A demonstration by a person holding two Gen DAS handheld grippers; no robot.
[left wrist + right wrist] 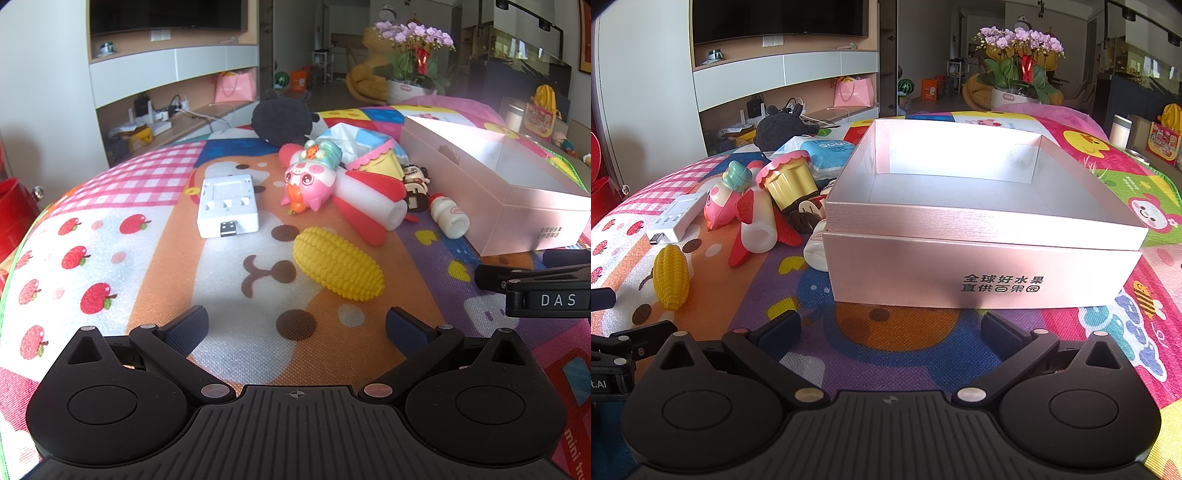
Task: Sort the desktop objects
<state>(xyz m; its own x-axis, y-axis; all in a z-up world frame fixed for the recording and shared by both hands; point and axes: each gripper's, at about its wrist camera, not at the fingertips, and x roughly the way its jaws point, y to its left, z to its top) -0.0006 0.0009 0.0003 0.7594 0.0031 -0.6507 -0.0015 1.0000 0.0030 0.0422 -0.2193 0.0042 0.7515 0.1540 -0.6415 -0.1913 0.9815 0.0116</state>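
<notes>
Toys lie heaped on a patterned play mat (110, 229) beside an open pink box (982, 269). Both grippers hover low over the mat with jaws spread wide and nothing between them. The left gripper (295, 328) faces a yellow toy corn (338, 263), which lies apart from the heap, nearest the fingers. Behind it sit a white charger (227, 206) with a USB plug, a pink pig toy (310, 181), a red-and-white foam rocket (369, 201) and a small white bottle (448, 215) just beside the box wall. The right gripper (888, 326) faces the box, whose inside looks bare. A black plush (282, 120) rests at the heap's far edge.
</notes>
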